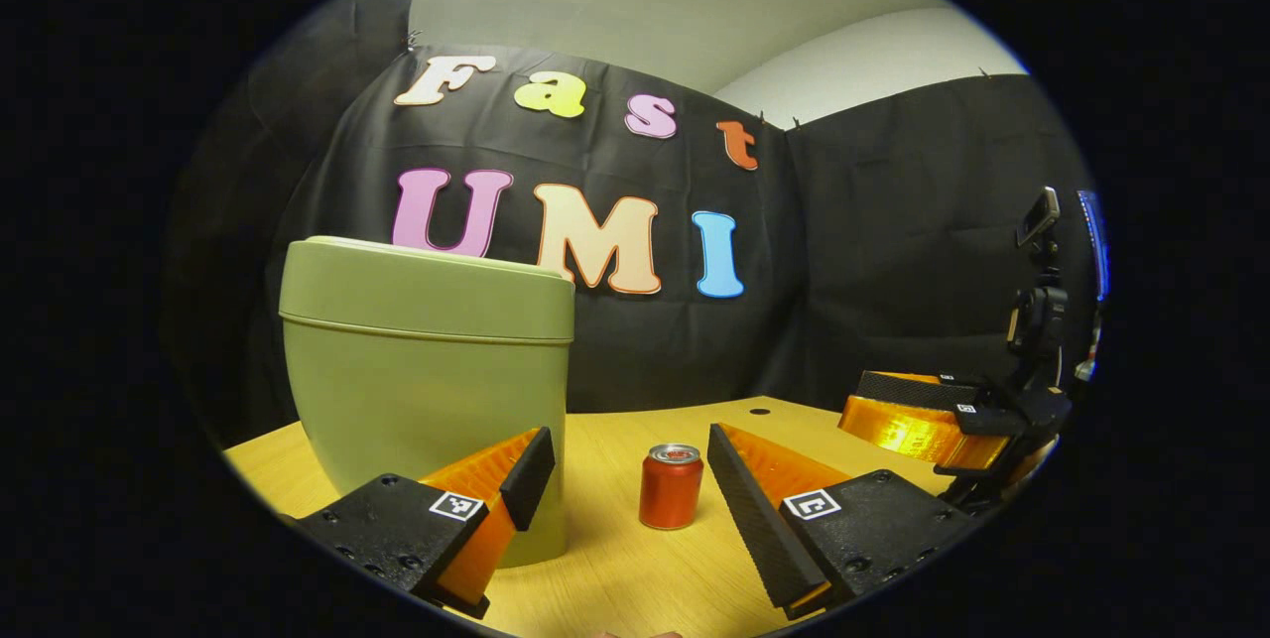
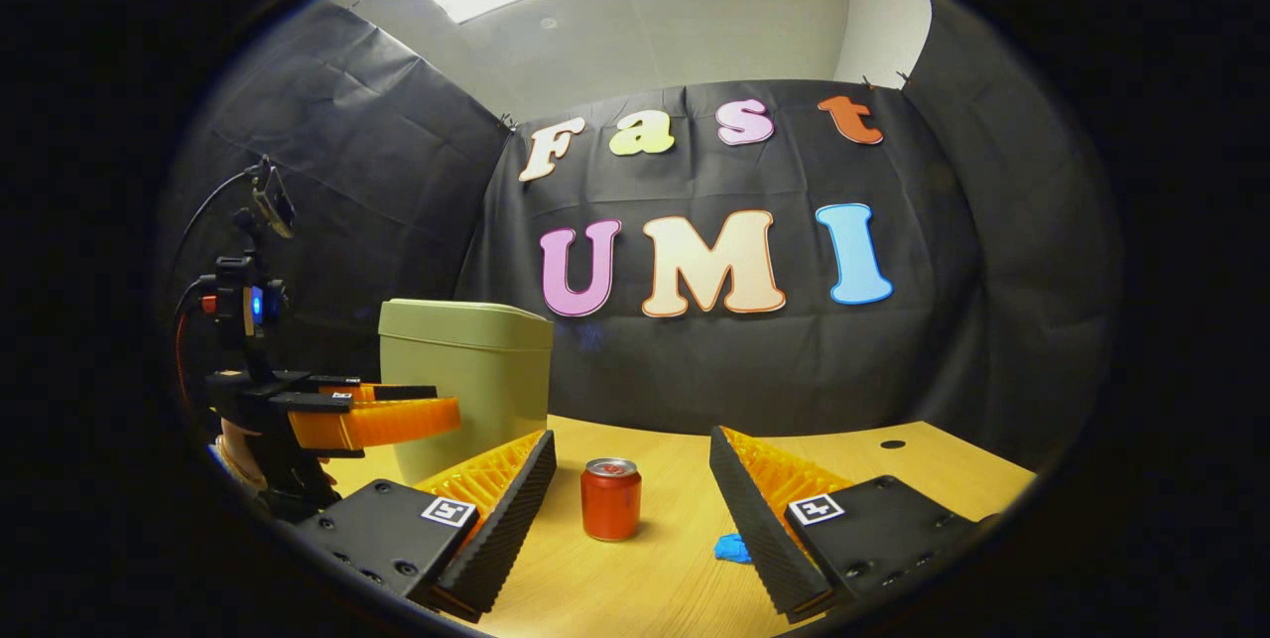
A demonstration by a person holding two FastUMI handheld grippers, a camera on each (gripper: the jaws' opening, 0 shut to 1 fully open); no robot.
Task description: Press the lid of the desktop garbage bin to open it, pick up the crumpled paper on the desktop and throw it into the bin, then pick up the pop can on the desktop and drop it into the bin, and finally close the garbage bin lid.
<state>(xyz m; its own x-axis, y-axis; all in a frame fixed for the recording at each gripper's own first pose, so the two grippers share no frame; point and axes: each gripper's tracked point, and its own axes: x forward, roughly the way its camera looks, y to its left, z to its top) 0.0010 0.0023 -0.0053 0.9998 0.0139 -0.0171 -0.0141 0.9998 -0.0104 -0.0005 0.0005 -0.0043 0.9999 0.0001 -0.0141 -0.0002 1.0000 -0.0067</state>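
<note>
Both grippers hang wide open and empty over the desk, left gripper and right gripper each framing the upright pop can, crumpled paper near it, closed bin standing behind on the left.

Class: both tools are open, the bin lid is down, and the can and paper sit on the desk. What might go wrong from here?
1. The green bin is still closed; anything picked up now has nowhere to go.
2. The red pop can stands upright close by the blue crumpled paper, so the right tool could topple it while reaching.
3. Pressing the lid could shove the bin along the desk.
</note>
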